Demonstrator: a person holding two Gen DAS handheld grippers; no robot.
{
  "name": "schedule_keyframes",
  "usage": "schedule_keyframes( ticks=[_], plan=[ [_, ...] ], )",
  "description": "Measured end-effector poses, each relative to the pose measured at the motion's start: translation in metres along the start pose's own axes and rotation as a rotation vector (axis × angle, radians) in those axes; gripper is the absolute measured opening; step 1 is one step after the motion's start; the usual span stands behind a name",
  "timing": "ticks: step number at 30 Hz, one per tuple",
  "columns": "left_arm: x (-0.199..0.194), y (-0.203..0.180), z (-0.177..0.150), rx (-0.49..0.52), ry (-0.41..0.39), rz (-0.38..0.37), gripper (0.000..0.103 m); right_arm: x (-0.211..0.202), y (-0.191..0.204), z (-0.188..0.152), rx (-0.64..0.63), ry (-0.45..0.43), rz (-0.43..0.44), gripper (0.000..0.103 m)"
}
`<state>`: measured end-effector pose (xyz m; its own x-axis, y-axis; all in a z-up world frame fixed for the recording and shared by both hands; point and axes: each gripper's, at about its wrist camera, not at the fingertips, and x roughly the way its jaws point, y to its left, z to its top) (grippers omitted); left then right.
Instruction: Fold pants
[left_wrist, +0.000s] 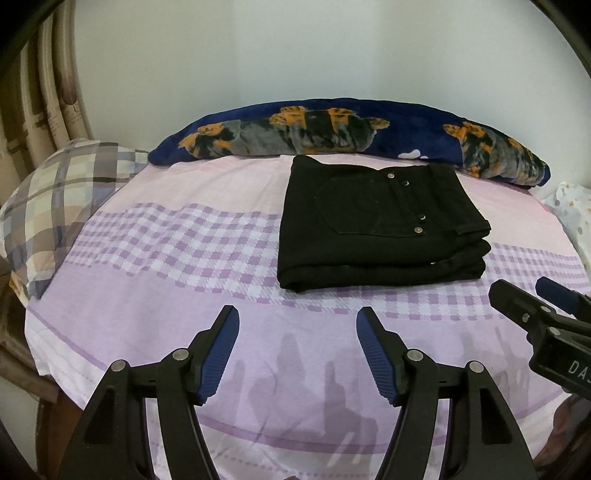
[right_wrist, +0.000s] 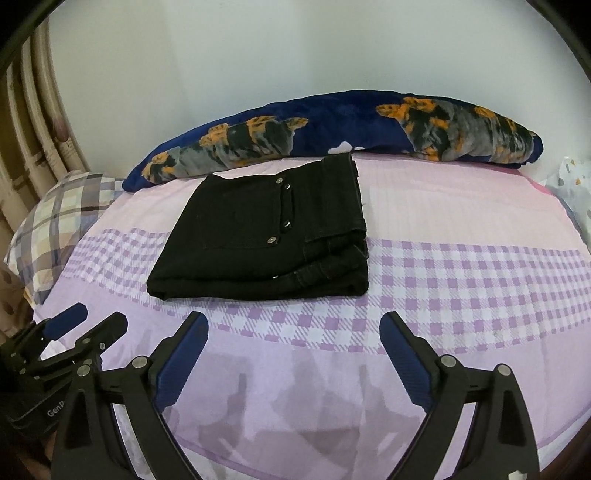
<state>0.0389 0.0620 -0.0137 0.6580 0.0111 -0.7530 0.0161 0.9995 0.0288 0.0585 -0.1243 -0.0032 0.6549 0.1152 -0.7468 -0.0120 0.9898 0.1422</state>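
Pants (left_wrist: 380, 225): black, folded into a compact stack of several layers, lying flat on the bed (left_wrist: 184, 332) near its far side, just in front of a blue blanket (left_wrist: 332, 125) rolled along the wall. Pocket and rivets face up. Long axis of the stack runs across the view, left to right; the layered waistband ends show at the right edge, the smooth fold at the left.

Left tongs (left_wrist: 295, 321): apart, nothing between the pads, held above bare sheet. The pants lie ahead and to the right of them.

Right tongs (right_wrist: 293, 325): apart, wider than the left pair, nothing held. The pants lie ahead and to the left of them.

Relation: the stack sits between the 2 pairs of tongs, forward of both and touched by neither; neither is clearly nearer.

Judgement: the fold appears complete; any further move would be a straight reach forward to the near edge.
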Motion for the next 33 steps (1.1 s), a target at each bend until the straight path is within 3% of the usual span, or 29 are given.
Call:
schedule_keyframes(
  ticks=[33],
  plan=[
    [0.0070, -0.0007, -0.0023, 0.021, 0.020, 0.021, 0.067, 0.0036, -0.0023, -0.0005, 0.010, 0.014, 0.010, 0.093]
  ],
)
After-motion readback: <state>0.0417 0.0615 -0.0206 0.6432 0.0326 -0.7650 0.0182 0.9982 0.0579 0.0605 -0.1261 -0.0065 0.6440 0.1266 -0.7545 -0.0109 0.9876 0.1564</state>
